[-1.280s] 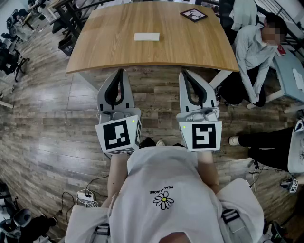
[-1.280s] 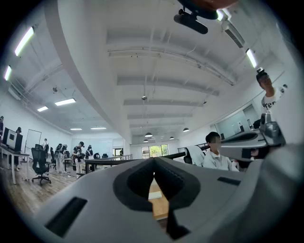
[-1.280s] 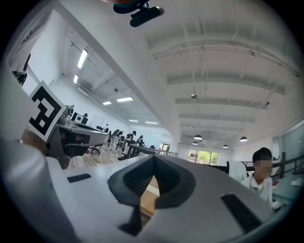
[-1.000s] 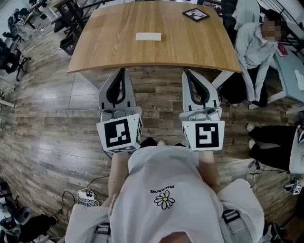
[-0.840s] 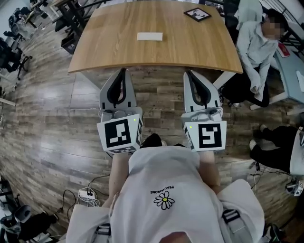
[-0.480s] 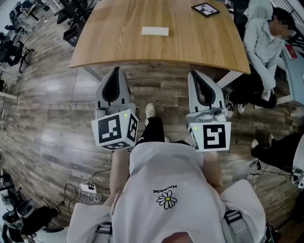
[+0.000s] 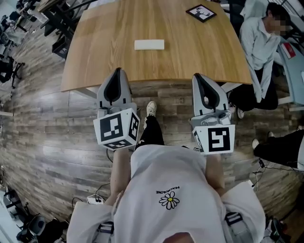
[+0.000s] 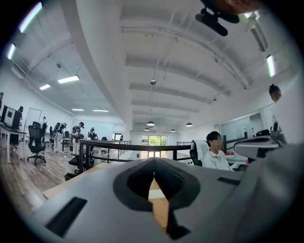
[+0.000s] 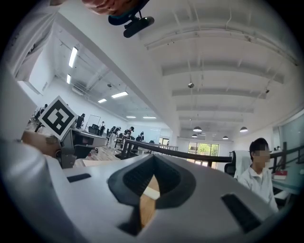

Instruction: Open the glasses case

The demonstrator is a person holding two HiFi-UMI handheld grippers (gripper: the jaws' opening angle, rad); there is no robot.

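Note:
The glasses case (image 7: 149, 44) is a flat white oblong lying closed on the wooden table (image 7: 190, 52), left of its middle. In the head view my left gripper (image 7: 117, 71) points at the table's near edge, with the case farther in and a little to its right. My right gripper (image 7: 199, 76) is level with it at the same edge, right of the case. Both are shut with nothing in them. The case (image 8: 154, 194) shows as a white sliver past the closed jaws in the left gripper view, and the case (image 9: 152, 192) shows the same way in the right gripper view.
A black-framed picture (image 7: 203, 12) lies on the table's far right corner. A seated person (image 7: 263, 42) is close to the table's right side. My shoe (image 7: 150, 109) is on the wood floor between the grippers. Office chairs (image 7: 9, 66) stand at the far left.
Both grippers have moved forward to the table's near edge, still shut. A foot has stepped forward between them, and the table sits nearer in view.

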